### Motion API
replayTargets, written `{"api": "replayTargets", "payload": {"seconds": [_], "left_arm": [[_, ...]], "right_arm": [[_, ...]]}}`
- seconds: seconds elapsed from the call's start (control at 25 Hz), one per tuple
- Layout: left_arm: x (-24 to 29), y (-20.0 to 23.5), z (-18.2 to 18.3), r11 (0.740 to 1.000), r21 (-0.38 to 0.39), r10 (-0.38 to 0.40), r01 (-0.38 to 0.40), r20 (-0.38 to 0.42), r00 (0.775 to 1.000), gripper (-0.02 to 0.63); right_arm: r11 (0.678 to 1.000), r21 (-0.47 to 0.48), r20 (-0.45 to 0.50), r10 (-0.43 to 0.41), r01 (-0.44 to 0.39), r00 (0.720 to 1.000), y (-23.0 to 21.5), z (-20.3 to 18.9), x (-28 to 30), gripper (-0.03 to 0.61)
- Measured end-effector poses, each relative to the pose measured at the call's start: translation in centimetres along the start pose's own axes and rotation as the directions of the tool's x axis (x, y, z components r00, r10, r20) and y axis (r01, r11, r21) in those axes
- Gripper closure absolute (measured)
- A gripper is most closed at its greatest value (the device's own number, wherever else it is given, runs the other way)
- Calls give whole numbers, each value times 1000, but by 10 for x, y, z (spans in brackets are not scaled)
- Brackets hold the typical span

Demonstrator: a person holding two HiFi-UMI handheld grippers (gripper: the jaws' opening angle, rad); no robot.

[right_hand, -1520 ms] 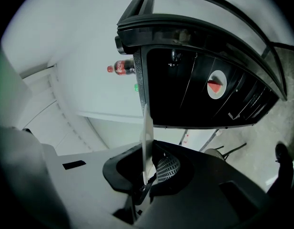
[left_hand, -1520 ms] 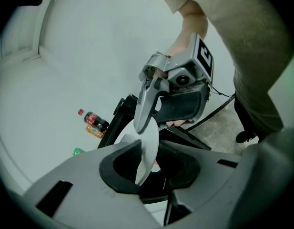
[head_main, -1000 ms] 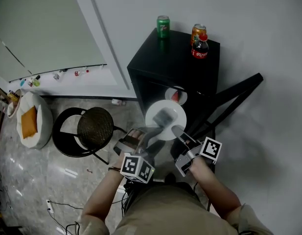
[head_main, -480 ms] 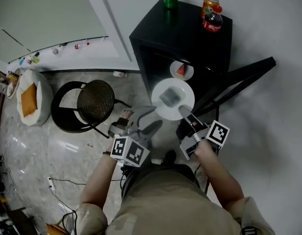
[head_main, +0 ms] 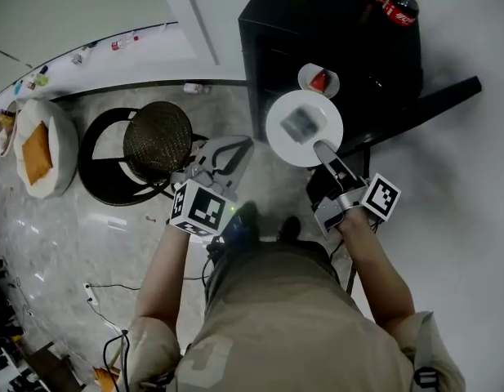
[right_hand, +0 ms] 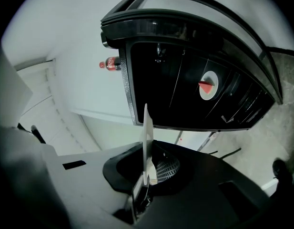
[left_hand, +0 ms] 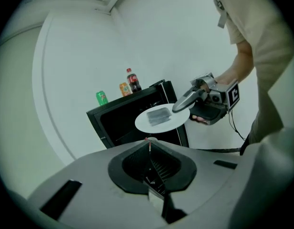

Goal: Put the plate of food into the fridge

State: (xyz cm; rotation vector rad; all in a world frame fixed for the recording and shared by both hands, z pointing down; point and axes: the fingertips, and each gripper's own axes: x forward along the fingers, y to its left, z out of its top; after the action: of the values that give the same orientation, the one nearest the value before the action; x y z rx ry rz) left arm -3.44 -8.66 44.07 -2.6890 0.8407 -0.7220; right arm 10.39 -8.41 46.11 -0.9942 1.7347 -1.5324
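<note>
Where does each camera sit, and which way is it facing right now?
Head view: on the head, looking steeply down at fridge, plate, left gripper, right gripper; forearms, torso show.
Left gripper view: on the left gripper, facing the fridge front; right arm, torso show.
Right gripper view: on the right gripper, facing into the fridge; no body plainly shows.
All share the plate.

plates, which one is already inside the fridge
The small plate with the red wedge, inside the fridge. The larger plate with grey food is outside, clamped at its rim by the right gripper.
</note>
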Motion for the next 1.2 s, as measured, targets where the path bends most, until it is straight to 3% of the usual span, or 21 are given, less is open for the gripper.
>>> {"api": "replayTargets", "payload": {"seconds": [0.44, 0.76, 1.2], "left_arm": [[-18, 16, -43, 994, -104, -40, 38, -10, 999, 601], [-21, 10, -56, 989, -93, -113, 114, 16, 993, 601], [-12, 17, -71, 986, -123, -120, 117, -19, 993, 601]], "right_arm": [[1000, 11, 69, -7, 7, 998, -6, -30, 23, 546], [998, 20, 112, -55, 53, 992, -31, -52, 19, 546], [996, 43, 92, -88, 84, 992, -50, -52, 24, 546]]}}
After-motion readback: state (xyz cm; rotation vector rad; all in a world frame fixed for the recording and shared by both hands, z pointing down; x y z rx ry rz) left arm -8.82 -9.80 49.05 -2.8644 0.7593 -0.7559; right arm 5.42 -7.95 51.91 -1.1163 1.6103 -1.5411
